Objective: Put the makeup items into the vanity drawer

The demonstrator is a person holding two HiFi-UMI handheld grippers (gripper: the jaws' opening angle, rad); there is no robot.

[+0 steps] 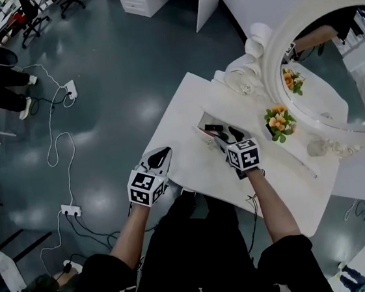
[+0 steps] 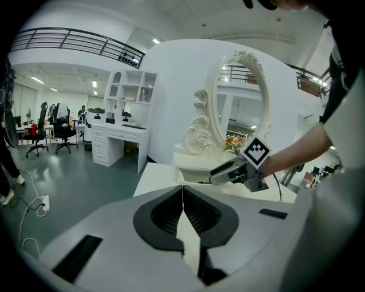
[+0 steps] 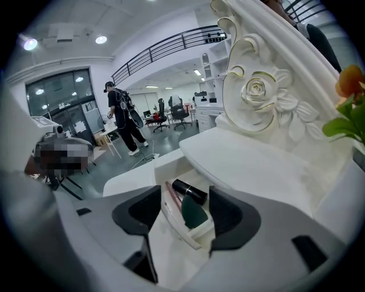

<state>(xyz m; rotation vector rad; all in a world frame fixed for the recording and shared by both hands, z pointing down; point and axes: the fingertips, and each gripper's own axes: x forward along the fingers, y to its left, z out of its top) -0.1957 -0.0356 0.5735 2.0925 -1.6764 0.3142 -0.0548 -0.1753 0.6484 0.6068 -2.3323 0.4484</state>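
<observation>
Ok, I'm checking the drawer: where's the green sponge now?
Right gripper view, centre: the green sponge lies in the open drawer, beside the black tube, nearer the camera.

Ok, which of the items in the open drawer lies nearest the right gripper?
The dark green teardrop sponge, against the drawer's near wall; the black lipstick tube and thin pink pencil lie further back.

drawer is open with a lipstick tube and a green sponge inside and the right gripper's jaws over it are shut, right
One slip: the right gripper view shows the right gripper with its jaws apart, not shut. The drawer is open, with the lipstick tube and green sponge inside.
</observation>
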